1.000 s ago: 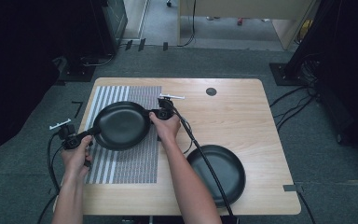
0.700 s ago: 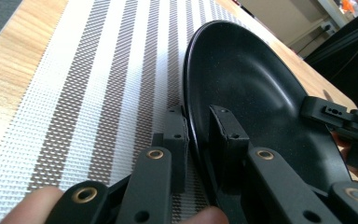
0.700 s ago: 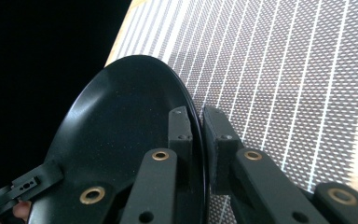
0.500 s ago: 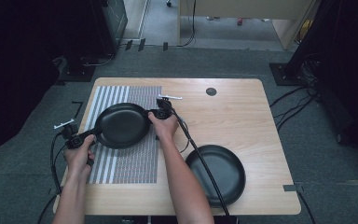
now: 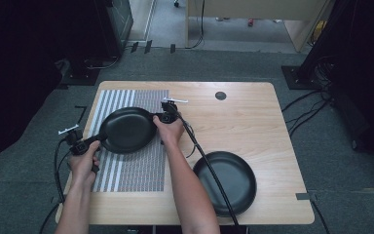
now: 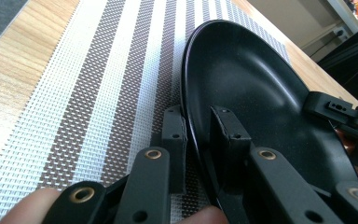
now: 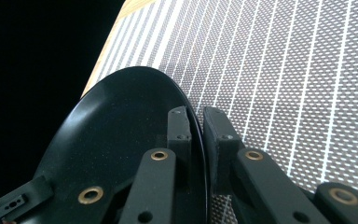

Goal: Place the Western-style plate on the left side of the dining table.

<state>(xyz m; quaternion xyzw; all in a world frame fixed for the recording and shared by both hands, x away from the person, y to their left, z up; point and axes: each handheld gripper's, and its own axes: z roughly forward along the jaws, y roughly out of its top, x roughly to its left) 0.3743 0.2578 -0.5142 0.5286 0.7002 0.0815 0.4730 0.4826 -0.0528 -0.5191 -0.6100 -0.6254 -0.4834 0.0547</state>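
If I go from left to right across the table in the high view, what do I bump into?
left gripper → black plate on the striped mat → right gripper → second black plate

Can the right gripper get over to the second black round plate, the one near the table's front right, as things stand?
Probably not yet. The right gripper is shut on the rim of the black round plate over the striped mat, shared with the left gripper. The path across the wooden table to the second black plate looks free.
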